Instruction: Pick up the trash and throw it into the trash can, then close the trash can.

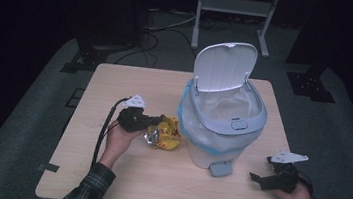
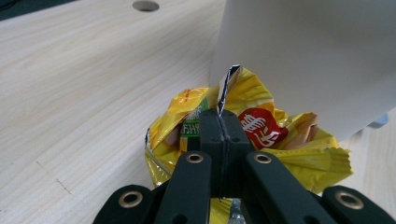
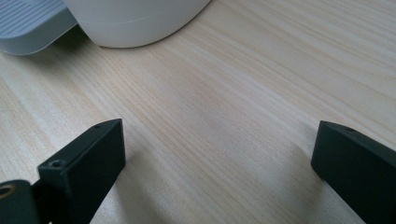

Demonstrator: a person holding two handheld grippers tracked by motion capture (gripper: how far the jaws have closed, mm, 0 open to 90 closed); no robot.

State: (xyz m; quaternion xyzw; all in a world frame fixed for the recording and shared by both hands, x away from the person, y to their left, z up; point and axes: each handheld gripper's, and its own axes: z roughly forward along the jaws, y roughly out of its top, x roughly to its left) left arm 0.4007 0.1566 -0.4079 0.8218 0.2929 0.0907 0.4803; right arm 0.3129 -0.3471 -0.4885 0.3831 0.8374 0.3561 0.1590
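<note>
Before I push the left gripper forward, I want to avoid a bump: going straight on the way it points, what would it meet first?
The left gripper is shut on the yellow snack wrapper. Straight ahead, just past the wrapper, stands the white wall of the bin, so it would likely hit that first, though the gap is hard to judge.

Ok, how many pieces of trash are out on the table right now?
1: a crumpled yellow snack wrapper left of the white pedal bin, pinched in the shut left gripper. Anything already inside the bin's liner can't be made out.
</note>
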